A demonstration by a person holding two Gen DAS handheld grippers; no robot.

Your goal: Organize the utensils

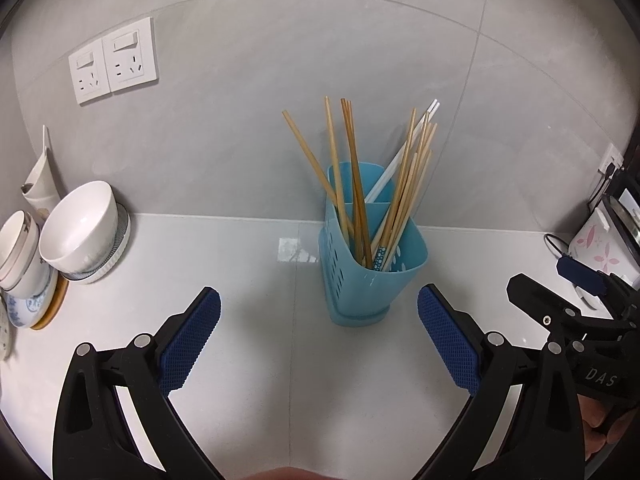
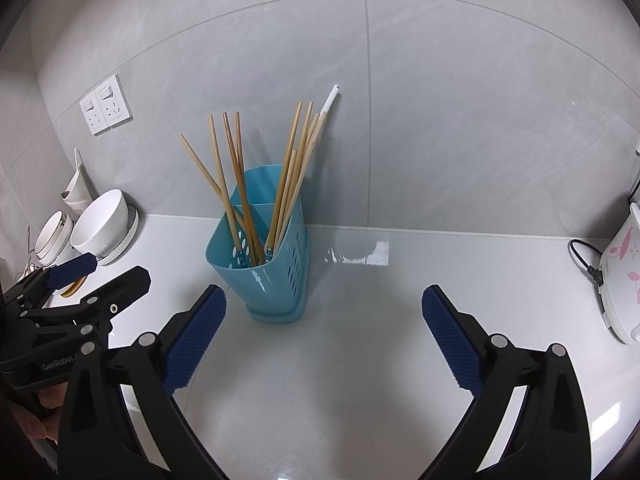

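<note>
Fingers [image 1: 192,340] of both grippers spread empty; chopsticks [image 1: 352,184] stand upright, fanned, in holder [image 1: 372,292].

Light-blue holder [image 1: 374,276], tan chopsticks [image 1: 404,196], flower-printed white cooker [image 2: 622,276].

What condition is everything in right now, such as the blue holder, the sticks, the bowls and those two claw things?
Blue holder: upright on the counter, against the wall.
Chopsticks: standing in the holder, leaning outward.
White bowl: tilted on its side, empty.
Left gripper: fingers open, empty.
Right gripper: fingers open, empty.
Rice cooker: lid closed, cord attached.
</note>
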